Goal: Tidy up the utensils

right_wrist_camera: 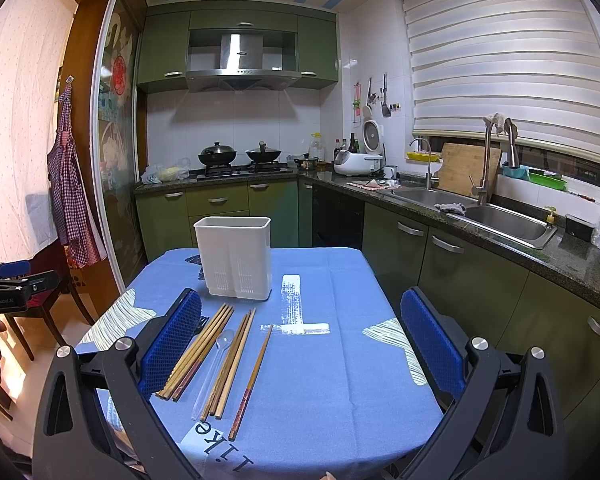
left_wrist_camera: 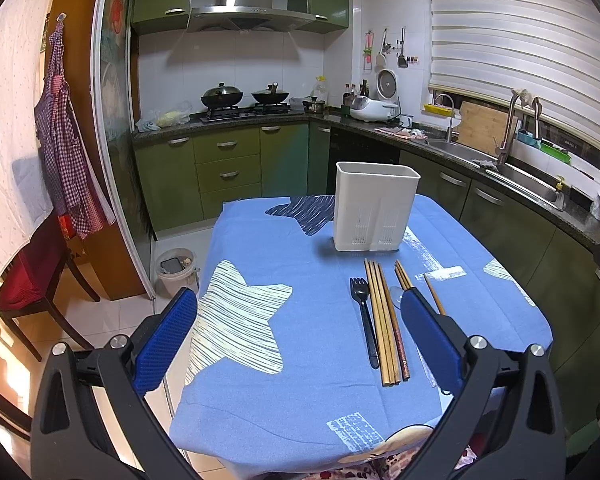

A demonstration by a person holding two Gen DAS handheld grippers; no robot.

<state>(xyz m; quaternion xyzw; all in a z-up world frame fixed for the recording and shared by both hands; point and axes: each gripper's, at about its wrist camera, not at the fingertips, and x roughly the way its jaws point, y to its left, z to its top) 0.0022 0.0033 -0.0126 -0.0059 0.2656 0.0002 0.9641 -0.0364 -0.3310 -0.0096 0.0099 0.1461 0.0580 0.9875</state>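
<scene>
A white utensil holder stands upright on the blue tablecloth; it also shows in the right wrist view. In front of it lie a black plastic fork, a bundle of wooden chopsticks, a clear plastic spoon, a second chopstick bundle and a single chopstick. My left gripper is open and empty above the table, left of the utensils. My right gripper is open and empty, hovering above the table with its left finger over the fork.
The table's near edge hangs over a patterned cloth. A bin and a chair stand on the floor at left. Green cabinets and a sink run along the right. A stove with woks is at the back.
</scene>
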